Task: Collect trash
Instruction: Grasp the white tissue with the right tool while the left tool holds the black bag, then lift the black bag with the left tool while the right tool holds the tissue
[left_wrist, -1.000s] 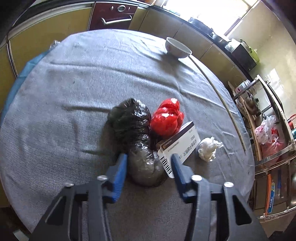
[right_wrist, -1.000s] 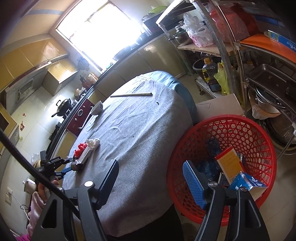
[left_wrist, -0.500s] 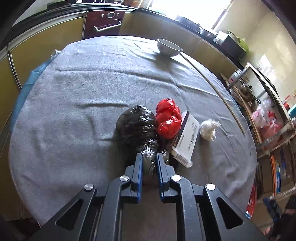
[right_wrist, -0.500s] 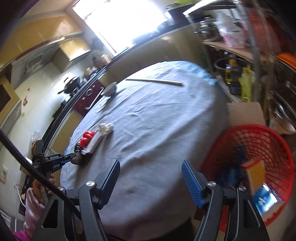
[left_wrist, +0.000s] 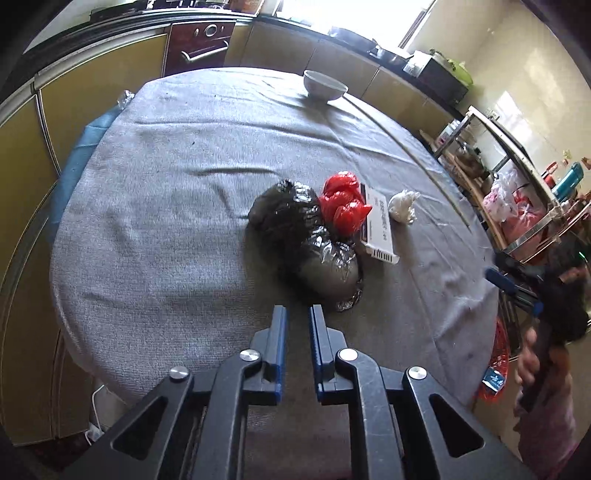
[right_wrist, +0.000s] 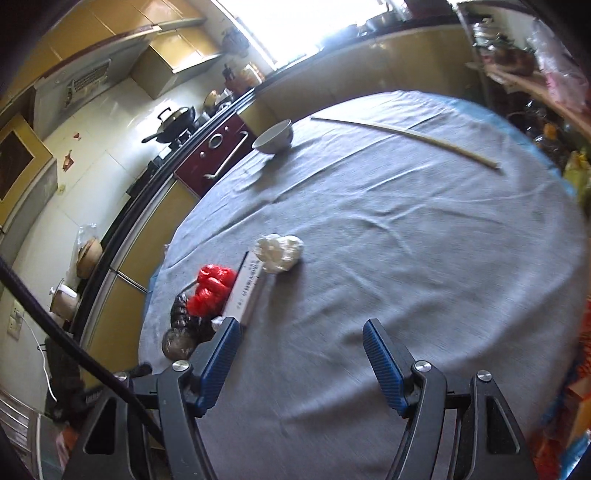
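A black plastic bag (left_wrist: 295, 229) lies mid-table, with a red plastic bag (left_wrist: 343, 206), a white box (left_wrist: 380, 229) and a crumpled white tissue (left_wrist: 404, 206) to its right. My left gripper (left_wrist: 297, 314) is nearly shut with a narrow gap, empty, just short of the black bag's near end. My right gripper (right_wrist: 301, 328) is open and empty above the cloth. The right wrist view shows the red bag (right_wrist: 210, 288), box (right_wrist: 247, 291), tissue (right_wrist: 279, 251) and black bag (right_wrist: 184, 328) ahead to the left.
A round table under grey cloth (left_wrist: 177, 192) carries a white bowl (left_wrist: 325, 85) and a long thin stick (right_wrist: 402, 136) at the far side. A red basket (left_wrist: 498, 365) stands on the floor at the right. Cabinets and an oven ring the table; a shelf rack is right.
My left gripper closed around the black bag's near end, then drew back off it, still nearly shut. My right gripper swung from the red basket to over the table.
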